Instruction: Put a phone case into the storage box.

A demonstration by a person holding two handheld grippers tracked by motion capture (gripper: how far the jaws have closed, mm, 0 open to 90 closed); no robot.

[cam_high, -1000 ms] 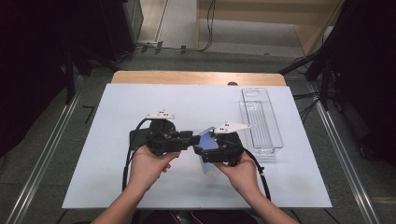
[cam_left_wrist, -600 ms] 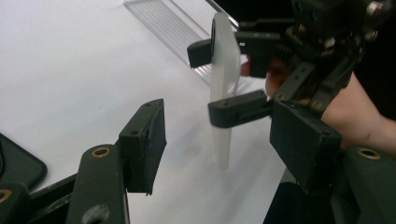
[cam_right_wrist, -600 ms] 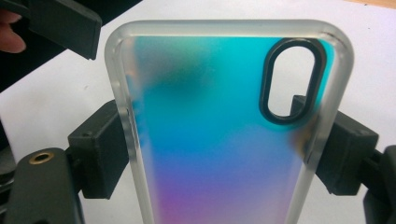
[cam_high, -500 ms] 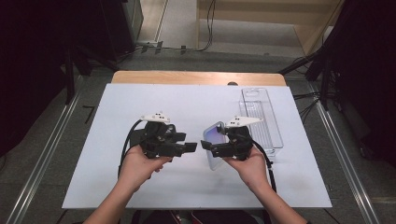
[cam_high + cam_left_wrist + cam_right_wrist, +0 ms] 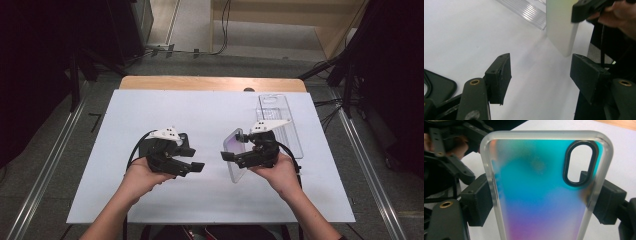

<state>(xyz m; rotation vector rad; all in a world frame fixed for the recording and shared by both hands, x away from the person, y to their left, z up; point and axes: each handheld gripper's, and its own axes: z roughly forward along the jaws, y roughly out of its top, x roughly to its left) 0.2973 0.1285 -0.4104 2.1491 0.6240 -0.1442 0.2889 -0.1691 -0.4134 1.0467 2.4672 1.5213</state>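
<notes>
**Phone case in the right gripper, left gripper apart and empty**

Person seated at the near edge of a white table (image 5: 150, 110), a gripper in each hand.

Right gripper (image 5: 231, 156): jaws pinch a phone case (image 5: 235, 155) across its width, one pad on each long side. Seen along the jaws in the right gripper view, the case (image 5: 541, 195) has a frosted clear rim, a back that shades from teal through blue to purple, and a black-ringed oval camera cutout (image 5: 581, 163) near the top right corner. In the high view the case stands off the table surface, tilted, just left of the right hand (image 5: 280, 172).

Left gripper (image 5: 192, 159): jaws spread, nothing between the pads; they have just been opening. The left gripper view shows bare table between its two black pads (image 5: 499, 77), with the pale edge of the case (image 5: 560, 27) farther off. The two grippers stand apart, tips facing each other.

A clear plastic tray (image 5: 280, 107) lies on the table beyond the right hand, near the far right corner.
</notes>
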